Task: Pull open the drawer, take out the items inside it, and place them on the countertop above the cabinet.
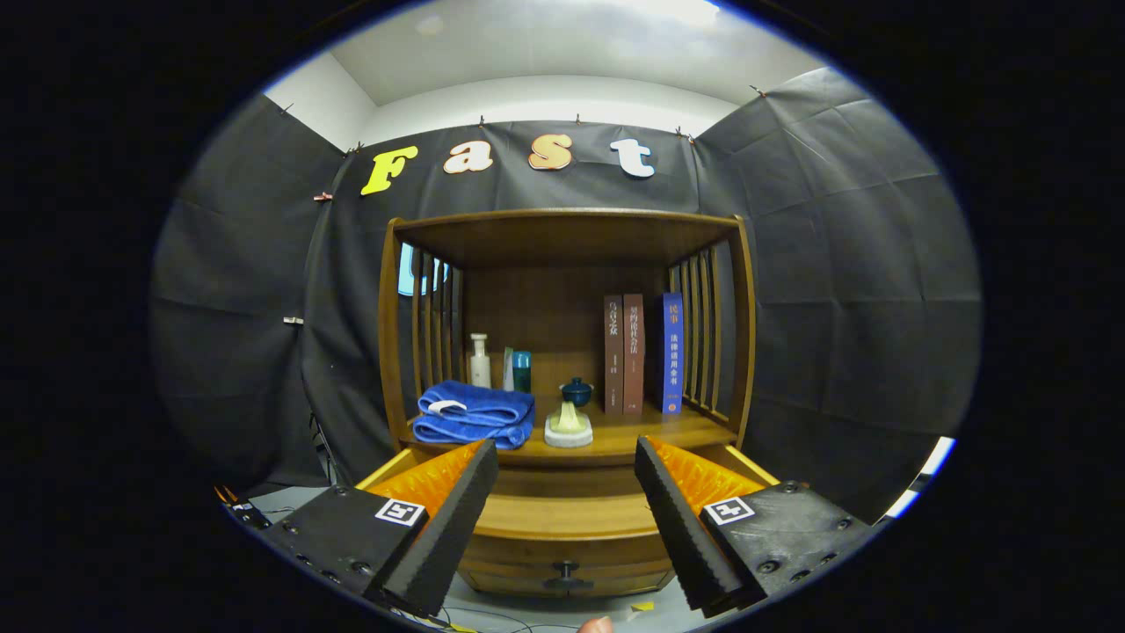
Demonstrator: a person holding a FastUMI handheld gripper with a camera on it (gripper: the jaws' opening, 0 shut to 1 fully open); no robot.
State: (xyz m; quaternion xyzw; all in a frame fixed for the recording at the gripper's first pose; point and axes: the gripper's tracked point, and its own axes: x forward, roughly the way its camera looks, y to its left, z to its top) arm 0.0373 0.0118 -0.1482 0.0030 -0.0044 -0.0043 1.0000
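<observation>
Two fingers of the gripper (pixel 567 519) stand spread wide apart with nothing held between them, and the whole job turns on what sits in that gap. Low down, just ahead of and a little beneath the fingertips, is the drawer (pixel 562 554) of the wooden cabinet, and its small dark knob (pixel 567 580) lies almost dead centre between the two fingers. The drawer front runs crosswise to the fingers, side to side, so the knob faces straight back along the gripper's line; to my eye a short drop and a straight push forward would bring the jaws either side of it. The drawer looks pushed in, so I'd judge the pulling has not yet begun, and whatever is inside cannot be seen.

Beyond the fingertips comes the countertop (pixel 615 440) above the cabinet, where the items are meant to end up. A folded blue towel (pixel 475 413) rests on it to the left, a small pot on a pale stand (pixel 571 413) near the middle, bottles (pixel 492 365) behind the towel, and upright books (pixel 642 356) to the right.
</observation>
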